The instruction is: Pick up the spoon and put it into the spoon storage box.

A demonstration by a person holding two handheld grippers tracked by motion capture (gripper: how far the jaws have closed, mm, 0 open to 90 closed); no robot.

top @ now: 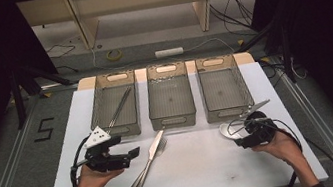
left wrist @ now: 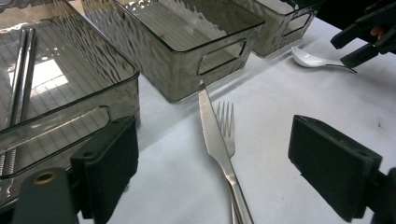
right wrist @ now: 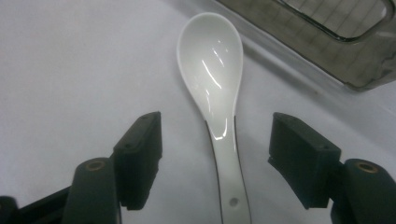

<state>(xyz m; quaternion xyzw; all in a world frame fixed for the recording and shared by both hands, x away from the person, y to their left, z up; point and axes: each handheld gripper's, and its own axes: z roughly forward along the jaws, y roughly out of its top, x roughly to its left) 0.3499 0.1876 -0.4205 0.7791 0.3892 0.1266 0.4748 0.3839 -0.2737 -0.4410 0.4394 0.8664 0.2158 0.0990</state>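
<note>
Grey floor (top: 6,149) w/ cables, tape roll (top: 114,54); wooden furniture legs (top: 205,9) behind; dark surroundings.

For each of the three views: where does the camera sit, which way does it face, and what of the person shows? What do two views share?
High view: above the person's side, looking forward and down on the white table; both forearms and the left gripper show.
Left gripper view: rides the left gripper, looking along open jaws at the knife and fork; the other hand shows far off.
Right gripper view: rides the right gripper, jaws straddling the white spoon.
Shared: both gripper views show the spoon.
</note>
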